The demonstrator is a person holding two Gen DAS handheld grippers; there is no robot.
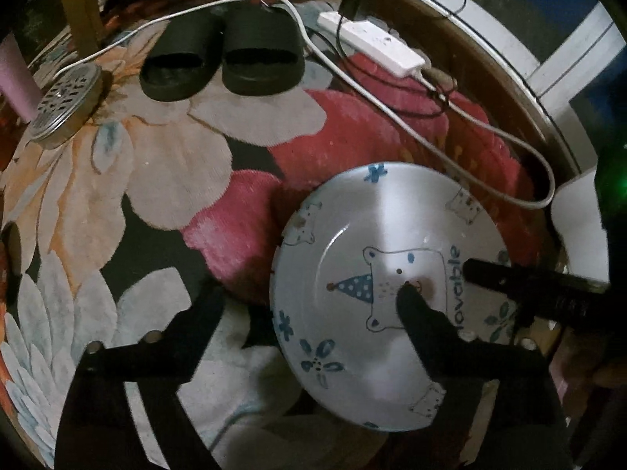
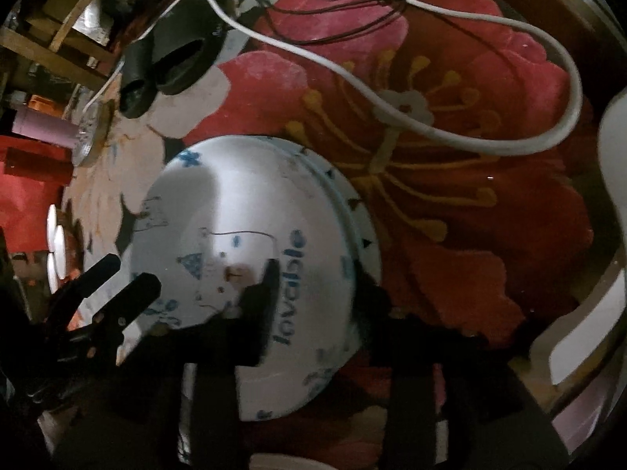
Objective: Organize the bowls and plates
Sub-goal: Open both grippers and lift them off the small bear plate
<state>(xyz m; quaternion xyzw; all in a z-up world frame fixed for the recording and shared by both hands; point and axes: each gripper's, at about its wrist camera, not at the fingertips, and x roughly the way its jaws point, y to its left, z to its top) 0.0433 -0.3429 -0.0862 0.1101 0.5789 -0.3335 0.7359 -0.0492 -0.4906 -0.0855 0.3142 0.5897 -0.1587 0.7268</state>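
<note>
We see a white plate (image 1: 392,274) lying on the flowered rug (image 1: 176,164), printed with a party-hatted bear, blue flowers and the word "lovable" in blue. In the right wrist view it rests on another plate (image 2: 366,231) with small black triangles at its rim. Our left gripper (image 1: 309,293) spreads its fingers wide, one over the bear, the other over the rug. Our right gripper (image 2: 313,293) stands parted astride the plate's edge, pinching nothing.
</note>
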